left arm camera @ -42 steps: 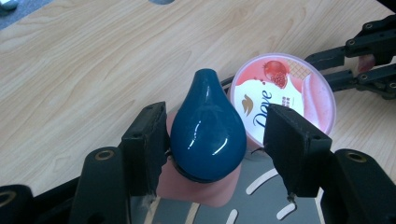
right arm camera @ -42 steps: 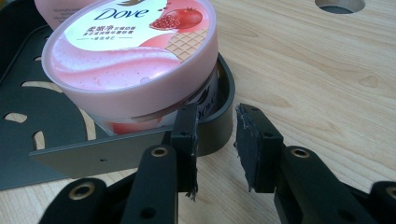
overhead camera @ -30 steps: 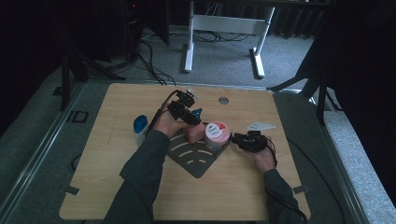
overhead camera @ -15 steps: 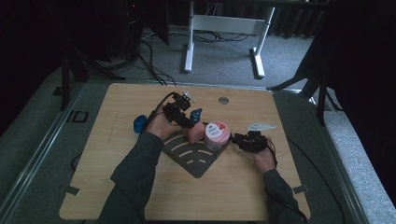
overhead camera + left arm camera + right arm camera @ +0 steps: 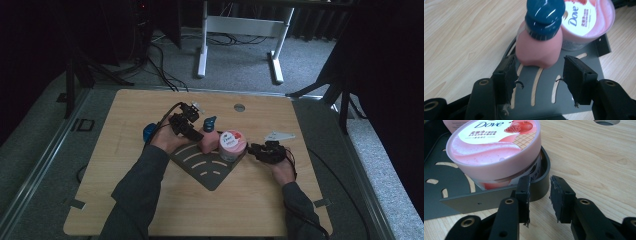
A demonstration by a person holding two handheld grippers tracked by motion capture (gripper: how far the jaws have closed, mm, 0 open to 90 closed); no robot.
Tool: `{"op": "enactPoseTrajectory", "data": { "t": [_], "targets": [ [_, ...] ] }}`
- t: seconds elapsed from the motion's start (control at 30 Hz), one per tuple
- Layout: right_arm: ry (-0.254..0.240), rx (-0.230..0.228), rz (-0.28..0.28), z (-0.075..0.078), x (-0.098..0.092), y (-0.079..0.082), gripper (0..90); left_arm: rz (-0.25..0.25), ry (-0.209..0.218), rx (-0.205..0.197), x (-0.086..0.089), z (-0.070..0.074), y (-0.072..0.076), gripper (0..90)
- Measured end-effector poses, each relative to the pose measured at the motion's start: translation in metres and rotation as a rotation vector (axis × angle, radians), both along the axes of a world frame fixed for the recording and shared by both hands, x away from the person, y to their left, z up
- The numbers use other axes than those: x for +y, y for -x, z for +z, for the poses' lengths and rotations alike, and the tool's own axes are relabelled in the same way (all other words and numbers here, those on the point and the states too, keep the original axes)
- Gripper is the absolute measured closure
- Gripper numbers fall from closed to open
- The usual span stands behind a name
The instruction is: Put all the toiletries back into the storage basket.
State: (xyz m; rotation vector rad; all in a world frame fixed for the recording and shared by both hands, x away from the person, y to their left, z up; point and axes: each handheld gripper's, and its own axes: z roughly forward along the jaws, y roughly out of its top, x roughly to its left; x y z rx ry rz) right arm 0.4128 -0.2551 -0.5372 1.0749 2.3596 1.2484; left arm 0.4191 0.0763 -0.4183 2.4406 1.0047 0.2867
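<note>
High view: pink bottle [image 5: 210,140] upright, cap up.

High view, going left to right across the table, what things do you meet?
Blue object → left tool → pink bottle → Dove tub → right tool → grey plate.

Pink bottle [image 5: 209,141] touching jar [image 5: 232,145] on dark tray [image 5: 210,172]
</note>
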Motion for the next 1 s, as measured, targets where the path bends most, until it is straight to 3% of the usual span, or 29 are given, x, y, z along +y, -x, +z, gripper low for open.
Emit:
{"op": "enactPoseTrajectory", "data": {
  "t": [0.4,1.0],
  "targets": [
    [-0.001,0.001,-0.001,-0.001,0.0,0.0,68.5,-0.002,-0.006,-0.026,0.014,0.012,0.007,45.4],
    [-0.001,0.001,-0.003,-0.001,0.0,0.001,68.5,0.051,0.004,-0.059,0.048,0.022,0.01,44.7]
  ]
}}
